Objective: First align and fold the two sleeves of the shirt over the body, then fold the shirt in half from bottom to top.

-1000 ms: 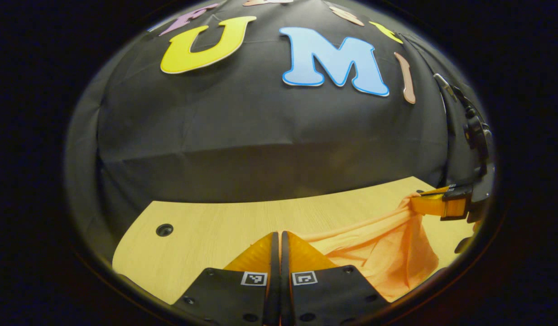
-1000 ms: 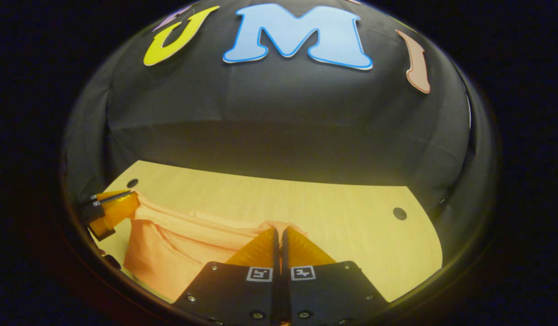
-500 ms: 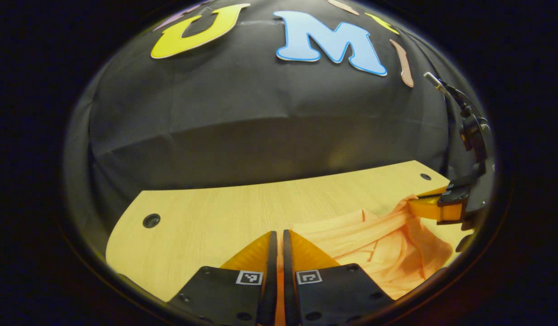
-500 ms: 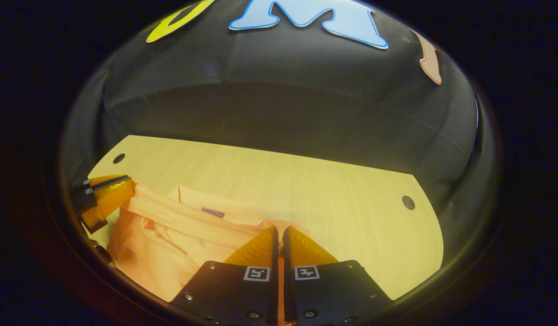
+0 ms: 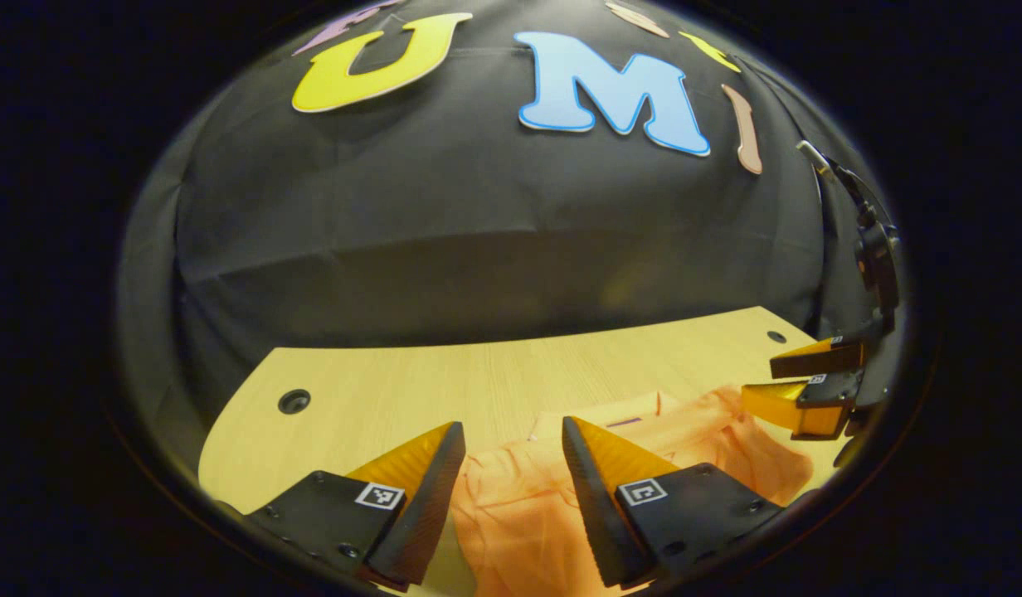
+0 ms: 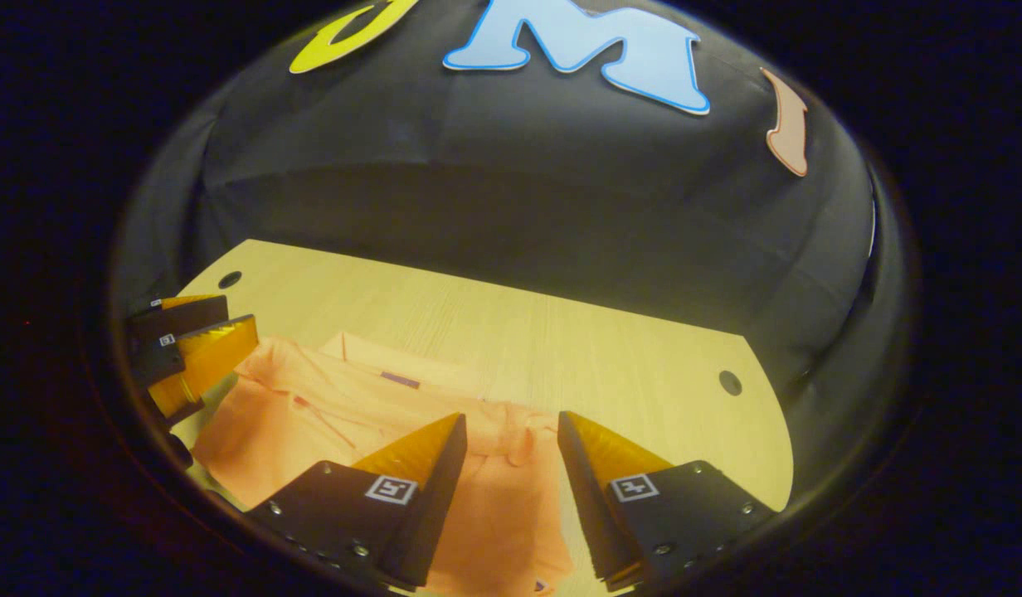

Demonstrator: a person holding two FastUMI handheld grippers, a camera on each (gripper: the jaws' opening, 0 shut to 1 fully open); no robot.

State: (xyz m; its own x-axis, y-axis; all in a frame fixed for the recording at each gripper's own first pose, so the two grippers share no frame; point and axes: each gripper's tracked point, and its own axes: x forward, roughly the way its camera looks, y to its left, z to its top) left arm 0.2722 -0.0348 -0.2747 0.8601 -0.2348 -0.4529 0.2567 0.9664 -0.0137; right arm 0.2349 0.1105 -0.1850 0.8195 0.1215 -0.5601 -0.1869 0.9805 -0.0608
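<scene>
An orange shirt (image 5: 511, 506) lies folded on the wooden table (image 5: 370, 394), its collar toward the back. In the left gripper view my left gripper (image 5: 511, 452) is open just above the shirt's near left part, with nothing between its fingers. My right gripper (image 5: 797, 377) appears at the far right of that view, open beside the cloth. In the right gripper view my right gripper (image 6: 507, 439) stands open over the shirt (image 6: 328, 414), and my left gripper (image 6: 200, 327) is open at the shirt's left edge.
The table (image 6: 610, 365) has a round hole near each back corner, one hole (image 5: 294, 401) at the left and one hole (image 6: 730, 382) at the right. The black booth wall rises right behind the table's far edge.
Both grippers were shut on the shirt's edge and carried it forward and down. Now both have opened and the cloth lies flat on the table.
</scene>
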